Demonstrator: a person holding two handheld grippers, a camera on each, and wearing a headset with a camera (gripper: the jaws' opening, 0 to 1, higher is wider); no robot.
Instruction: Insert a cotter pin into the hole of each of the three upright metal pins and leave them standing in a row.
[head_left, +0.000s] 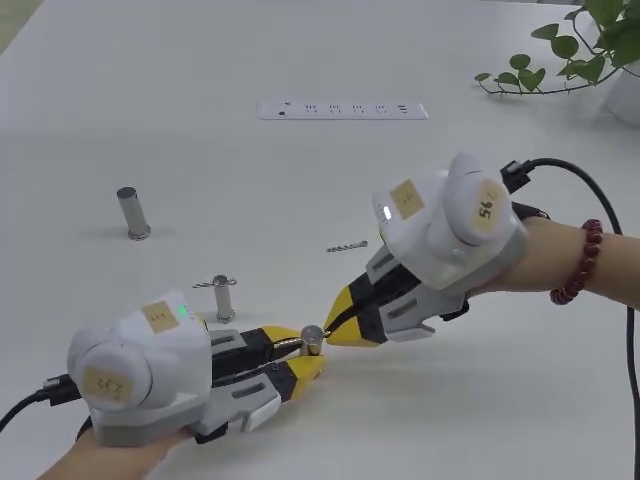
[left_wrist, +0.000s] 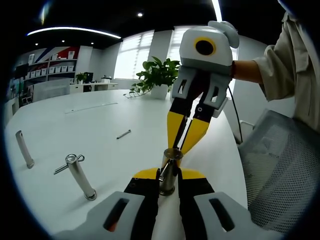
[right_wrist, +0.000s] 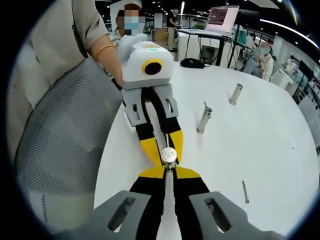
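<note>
left gripper (head_left: 298, 352) low over the white table (head_left: 300, 170), jaws clamped on the shaft of an upright metal pin (head_left: 312, 340); right gripper (head_left: 338, 322) opposite, jaws drawn together, tips at that pin's head; whether anything is pinched there, cannot tell; second pin (head_left: 224, 298) just behind stands with a cotter pin (head_left: 208, 284) through it; third pin (head_left: 132, 213) stands bare, well apart; loose cotter pin (head_left: 347, 246) lies near the right gripper
</note>
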